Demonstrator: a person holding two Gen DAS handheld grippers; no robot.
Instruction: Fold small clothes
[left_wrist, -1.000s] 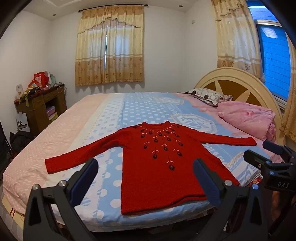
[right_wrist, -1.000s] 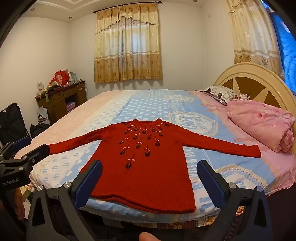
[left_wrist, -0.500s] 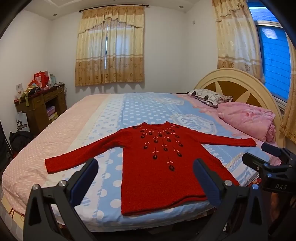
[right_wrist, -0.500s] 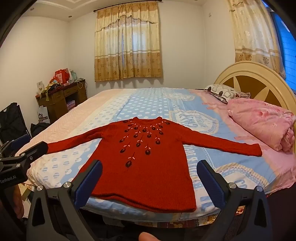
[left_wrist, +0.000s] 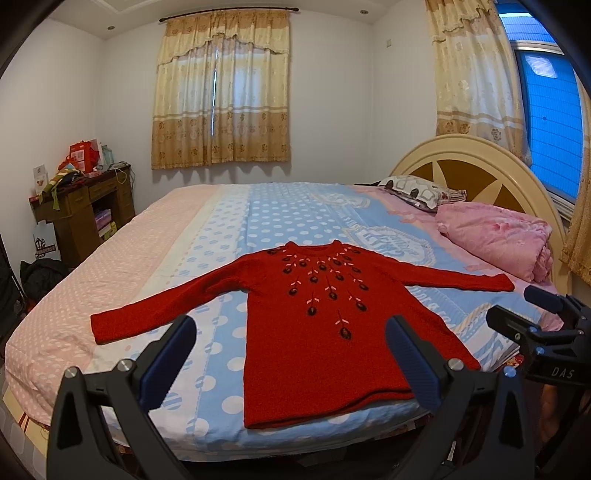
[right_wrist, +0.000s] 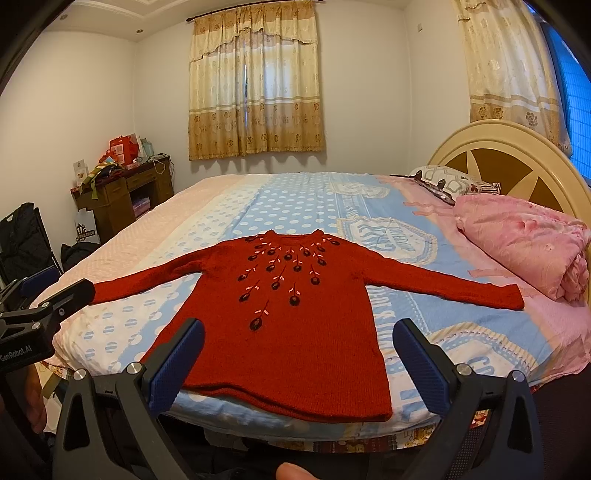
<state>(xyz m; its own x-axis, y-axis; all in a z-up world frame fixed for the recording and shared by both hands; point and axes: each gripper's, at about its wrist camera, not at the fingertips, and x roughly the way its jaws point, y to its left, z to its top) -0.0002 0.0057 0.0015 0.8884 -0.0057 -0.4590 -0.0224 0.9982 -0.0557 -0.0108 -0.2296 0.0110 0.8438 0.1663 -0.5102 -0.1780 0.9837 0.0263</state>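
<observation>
1. Blue ribbed pads (left_wrist: 166, 363) line the fingers of the left claw (left_wrist: 291, 363), which is spread wide with nothing between its jaws; it hangs short of the near edge of the bed (left_wrist: 221, 236).
2. The right claw (right_wrist: 295, 363) is spread just as wide and holds nothing, its own blue pads (right_wrist: 421, 365) framing the bottom hem of the sweater (right_wrist: 291, 317).
3. Each claw shows in the other's view: the right one at the right border of the left wrist view, the left one at the left border of the right wrist view.
4. The red knitted sweater (left_wrist: 325, 332) lies flat on the bed, face up, neck toward the far wall and hem at the near edge of the mattress.
5. Both sleeves are stretched out to the sides; dark flower shapes with pale stems spread down from the collar.
6. Under it is a sheet with a blue, white-dotted band in the middle and pink on both sides.
7. A folded pink quilt (right_wrist: 524, 240) sits at the right, just past the right cuff, with a patterned pillow (right_wrist: 450, 184) behind it against the cream headboard (right_wrist: 517, 147).
8. A dark wooden bench (left_wrist: 85, 206) with clutter on top stands by the left wall, and yellow curtains (left_wrist: 221, 88) cover the far window.
</observation>
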